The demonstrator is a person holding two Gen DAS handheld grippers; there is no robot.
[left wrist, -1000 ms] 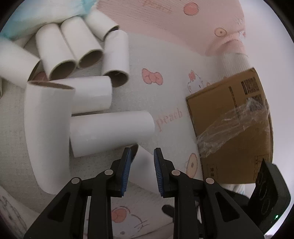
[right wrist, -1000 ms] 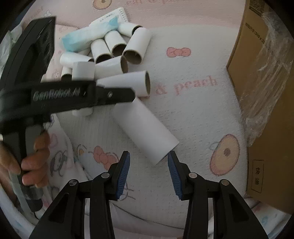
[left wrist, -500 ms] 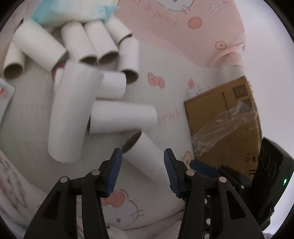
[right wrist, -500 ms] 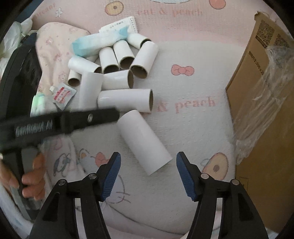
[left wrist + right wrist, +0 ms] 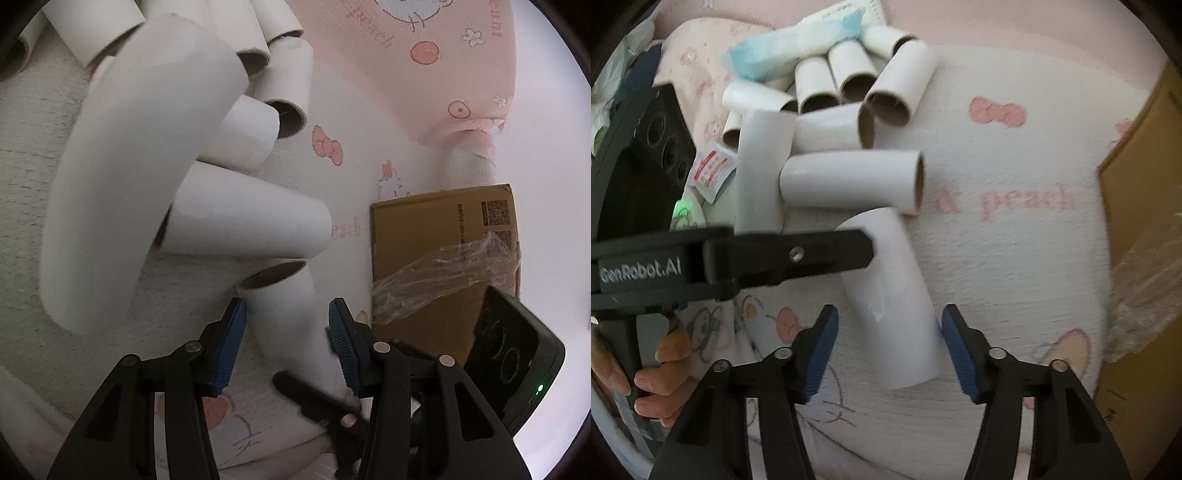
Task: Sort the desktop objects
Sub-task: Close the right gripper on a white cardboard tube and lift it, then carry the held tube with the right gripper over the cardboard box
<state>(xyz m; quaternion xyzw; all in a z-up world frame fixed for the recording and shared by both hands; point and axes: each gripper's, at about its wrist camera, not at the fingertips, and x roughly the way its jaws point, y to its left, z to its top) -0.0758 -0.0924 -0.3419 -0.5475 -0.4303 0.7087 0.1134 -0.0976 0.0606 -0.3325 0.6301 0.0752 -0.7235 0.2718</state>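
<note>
A lone white cardboard tube (image 5: 284, 314) lies on the printed cloth, apart from a pile of several like tubes (image 5: 243, 221). My left gripper (image 5: 286, 343) is open, with its blue pads on either side of this tube close to its open end; I see no firm press. In the right wrist view the same tube (image 5: 894, 295) lies between the pads of my right gripper (image 5: 890, 347). Those jaws are closing, with a gap still visible on the left side. One of the left gripper's fingers (image 5: 812, 254) crosses the tube's far end.
A brown cardboard box (image 5: 443, 258) with clear plastic wrap stands to the right of the tubes. A blue and white packet (image 5: 798, 48) and a small red and white sachet (image 5: 713, 170) lie by the pile. A person's hand (image 5: 653, 376) holds the left gripper's handle.
Both grippers opened wider and sank toward the lone tube, which now lies between both pairs of pads. The right jaws are narrower than half a second ago.
</note>
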